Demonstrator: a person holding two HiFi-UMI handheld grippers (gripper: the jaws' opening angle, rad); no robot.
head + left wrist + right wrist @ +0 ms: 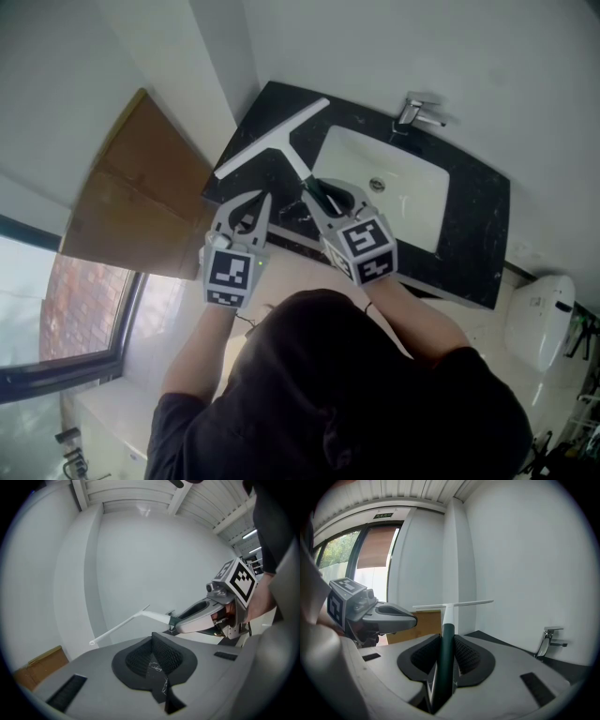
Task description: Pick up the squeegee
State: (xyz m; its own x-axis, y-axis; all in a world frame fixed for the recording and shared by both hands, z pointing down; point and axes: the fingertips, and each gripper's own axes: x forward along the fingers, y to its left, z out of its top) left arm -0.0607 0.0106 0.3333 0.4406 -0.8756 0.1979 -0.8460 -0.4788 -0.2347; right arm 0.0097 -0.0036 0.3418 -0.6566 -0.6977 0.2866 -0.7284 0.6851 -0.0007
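The squeegee [272, 139] has a long white blade and a dark green handle. My right gripper [314, 190] is shut on that handle and holds it above the left end of the black counter [469, 225]. In the right gripper view the handle [447, 644] runs straight up between the black pads to the white crossbar [454, 604]. My left gripper [262, 199] hangs just left of it, shut and empty, apart from the squeegee. From the left gripper view the squeegee [122, 625] sticks out leftward from the right gripper [177, 626].
A white sink basin [389, 187] is set in the counter, with a chrome faucet [414, 112] behind it near the white wall. A brown board [131, 197] leans at the counter's left. A window is at far left, and a white fixture [539, 319] at right.
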